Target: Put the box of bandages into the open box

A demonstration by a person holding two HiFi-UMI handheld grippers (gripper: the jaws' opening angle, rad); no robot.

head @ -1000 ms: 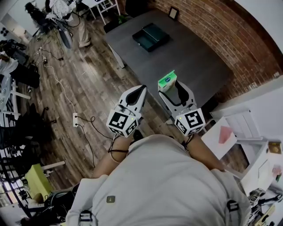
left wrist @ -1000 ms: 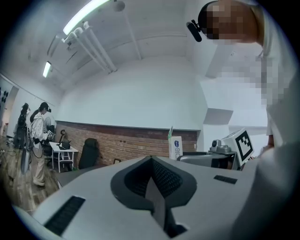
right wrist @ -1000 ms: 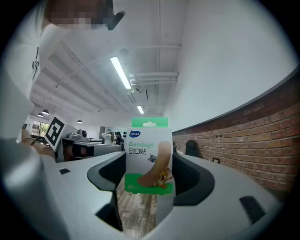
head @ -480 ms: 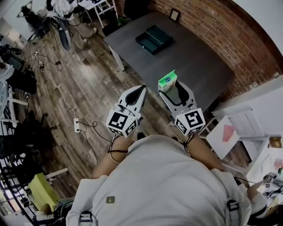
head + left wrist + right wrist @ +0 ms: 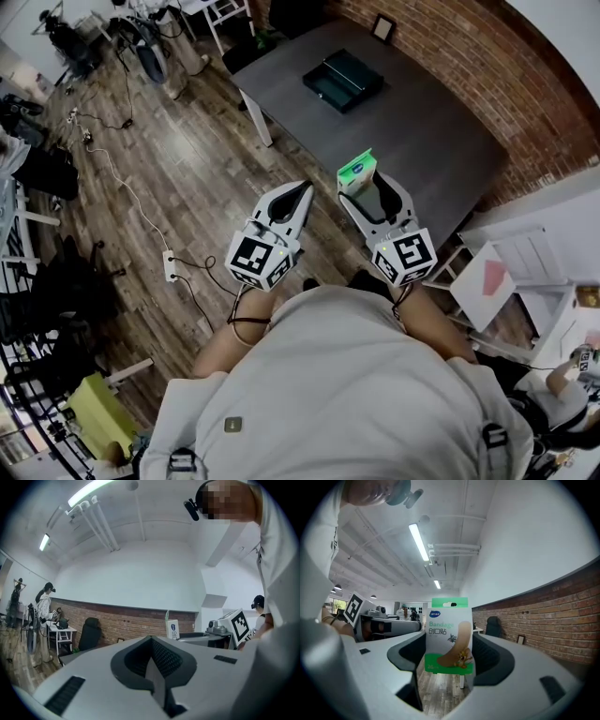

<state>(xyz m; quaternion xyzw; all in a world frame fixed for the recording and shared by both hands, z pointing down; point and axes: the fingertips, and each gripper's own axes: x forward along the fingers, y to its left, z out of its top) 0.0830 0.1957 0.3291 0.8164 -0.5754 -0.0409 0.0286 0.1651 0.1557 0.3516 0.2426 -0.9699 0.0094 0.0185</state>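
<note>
A white and green box of bandages (image 5: 355,172) (image 5: 449,635) stands upright between the jaws of my right gripper (image 5: 361,187) (image 5: 450,667), which is shut on it, held in the air near the front edge of the dark grey table (image 5: 422,131). The open box (image 5: 342,80), dark green, lies on the far part of that table, well beyond the gripper. My left gripper (image 5: 298,195) (image 5: 157,677) is held beside the right one over the wooden floor, shut with nothing in it. The bandage box also shows small in the left gripper view (image 5: 172,629).
A small framed picture (image 5: 382,27) leans on the brick wall at the table's far end. Cables and a power strip (image 5: 172,265) lie on the wooden floor at left. White tables (image 5: 511,267) stand at right. People stand far off at upper left.
The view has shifted slightly: the table and the open box sit a little further right and lower in the picture. Both grippers keep their pose, and the right one still holds the bandage box.
</note>
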